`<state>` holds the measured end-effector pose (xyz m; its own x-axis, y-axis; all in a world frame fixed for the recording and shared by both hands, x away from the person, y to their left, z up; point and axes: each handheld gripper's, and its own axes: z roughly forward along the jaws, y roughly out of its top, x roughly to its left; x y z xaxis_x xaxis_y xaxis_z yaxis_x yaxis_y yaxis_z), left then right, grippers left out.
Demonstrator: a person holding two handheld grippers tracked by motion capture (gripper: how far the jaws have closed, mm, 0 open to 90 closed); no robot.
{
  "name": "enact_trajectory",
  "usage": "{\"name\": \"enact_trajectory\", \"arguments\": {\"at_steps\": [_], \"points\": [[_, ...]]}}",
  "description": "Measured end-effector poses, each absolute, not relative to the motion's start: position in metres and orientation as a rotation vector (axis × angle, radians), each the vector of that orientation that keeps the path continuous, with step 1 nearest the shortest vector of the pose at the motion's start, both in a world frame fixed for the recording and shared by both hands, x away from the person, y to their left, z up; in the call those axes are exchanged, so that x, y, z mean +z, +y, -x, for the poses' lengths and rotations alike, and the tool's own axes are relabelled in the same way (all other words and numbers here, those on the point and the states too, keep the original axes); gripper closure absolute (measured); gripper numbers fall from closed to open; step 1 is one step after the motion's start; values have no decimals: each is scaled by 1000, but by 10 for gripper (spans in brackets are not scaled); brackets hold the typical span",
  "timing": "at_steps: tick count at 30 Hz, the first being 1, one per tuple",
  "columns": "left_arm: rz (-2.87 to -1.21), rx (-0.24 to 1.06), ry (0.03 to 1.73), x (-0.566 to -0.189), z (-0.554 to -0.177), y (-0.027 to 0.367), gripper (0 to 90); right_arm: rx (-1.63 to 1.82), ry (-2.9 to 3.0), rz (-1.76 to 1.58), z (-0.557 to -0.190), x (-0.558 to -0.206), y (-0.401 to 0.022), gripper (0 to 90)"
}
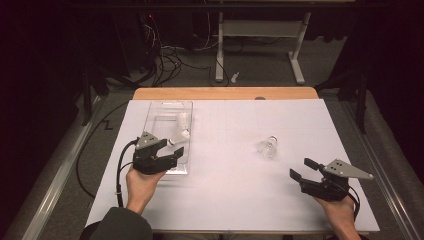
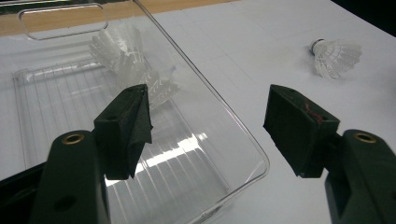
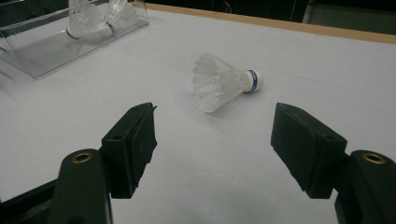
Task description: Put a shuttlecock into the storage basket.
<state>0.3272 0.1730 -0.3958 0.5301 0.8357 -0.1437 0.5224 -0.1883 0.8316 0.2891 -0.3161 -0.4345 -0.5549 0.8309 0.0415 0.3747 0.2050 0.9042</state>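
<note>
Left gripper (image 1: 176, 147): jaws spread apart, holding nothing, poised over the near right corner of the clear tray (image 1: 159, 107).
Right gripper (image 1: 301, 168): jaws wide apart, empty, low over the white table cover (image 1: 235, 195) near its right front corner.
Around: the tray lies at the left; two shuttlecocks (image 2: 126, 60) lie inside at its far end.
In the way: bare cover between the right gripper and the loose shuttlecock.
Loose shuttlecock (image 3: 224, 83): on its side, right of centre; white feathers, blue band at the cork, feathers towards the right gripper.
</note>
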Motion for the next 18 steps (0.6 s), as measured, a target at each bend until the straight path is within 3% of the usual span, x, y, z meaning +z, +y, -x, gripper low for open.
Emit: {"name": "enact_trajectory", "arguments": {"at_steps": [18], "points": [[-1853,431,1080,-396,-317,170,326,1321,2021,-1128,-290,-435,-316,310]]}}
